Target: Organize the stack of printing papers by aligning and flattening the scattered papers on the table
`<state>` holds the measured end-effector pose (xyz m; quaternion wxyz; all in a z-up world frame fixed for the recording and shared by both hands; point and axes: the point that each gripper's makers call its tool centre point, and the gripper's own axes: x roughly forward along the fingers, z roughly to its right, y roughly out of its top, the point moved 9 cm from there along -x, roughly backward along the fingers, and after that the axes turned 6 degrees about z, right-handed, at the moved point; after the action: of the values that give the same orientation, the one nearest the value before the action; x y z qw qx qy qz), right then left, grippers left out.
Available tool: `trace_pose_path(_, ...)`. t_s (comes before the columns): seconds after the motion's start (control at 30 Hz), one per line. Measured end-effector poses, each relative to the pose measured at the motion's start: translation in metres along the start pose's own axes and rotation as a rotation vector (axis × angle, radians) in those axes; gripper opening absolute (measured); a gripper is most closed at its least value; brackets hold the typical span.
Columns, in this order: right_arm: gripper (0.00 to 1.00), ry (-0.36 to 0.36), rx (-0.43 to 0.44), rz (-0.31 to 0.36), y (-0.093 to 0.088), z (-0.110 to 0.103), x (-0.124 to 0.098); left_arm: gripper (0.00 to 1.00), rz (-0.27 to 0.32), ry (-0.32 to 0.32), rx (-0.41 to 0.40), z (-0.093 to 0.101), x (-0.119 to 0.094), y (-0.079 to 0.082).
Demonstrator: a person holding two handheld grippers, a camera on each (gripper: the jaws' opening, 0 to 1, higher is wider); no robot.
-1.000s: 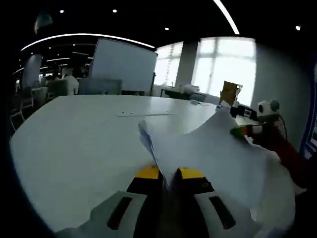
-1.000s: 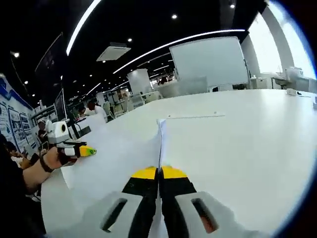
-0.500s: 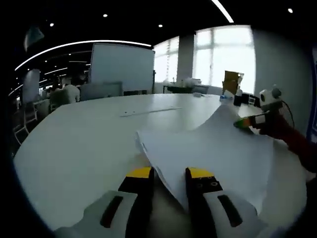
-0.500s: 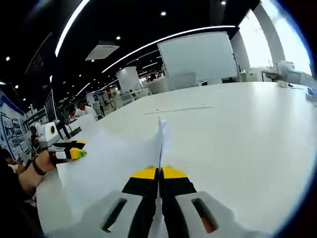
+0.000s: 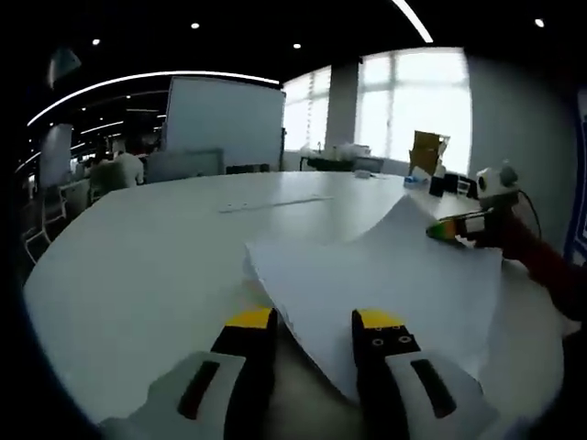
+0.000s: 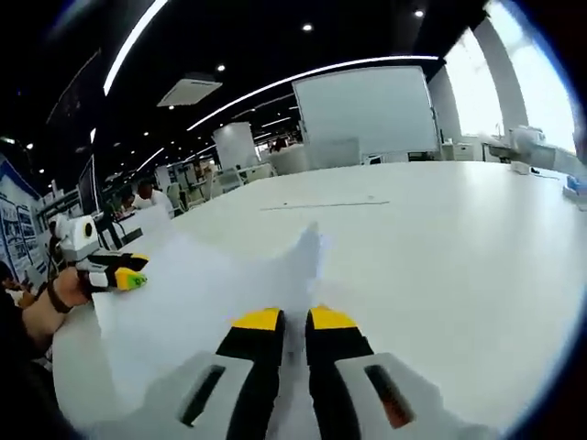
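Papers (image 5: pixel 385 275) are lying on the white table (image 5: pixel 138 247), one far corner curling up (the sheets look uneven); your left gripper (image 5: pixel 312 325) is sitting with its jaws apart at their near edge. Your right gripper (image 6: pixel 292 323) is also showing a gap between its jaws over the papers, gripping nothing.

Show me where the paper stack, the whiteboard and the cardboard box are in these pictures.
paper stack (image 5: pixel 385 275), left gripper view, middle of the top sheet
whiteboard (image 6: pixel 367 110), right gripper view, centre of its white panel
cardboard box (image 5: pixel 427 152), left gripper view, its brown front face
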<state>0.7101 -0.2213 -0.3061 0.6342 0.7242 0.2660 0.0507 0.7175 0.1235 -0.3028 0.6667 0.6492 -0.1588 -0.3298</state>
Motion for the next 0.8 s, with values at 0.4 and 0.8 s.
trace_pose_path(0.4,0.27,-0.01,-0.099,-0.018,-0.0004,-0.0029,0.0012,0.48,-0.007,-0.024,0.013,0.0082,-0.0011,-0.0008)
trace_pose_path(0.8,0.43,-0.032,-0.125,-0.006,0.0005,-0.0008,0.004,0.48,-0.014,-0.025,0.032,0.01,-0.001,-0.0012)
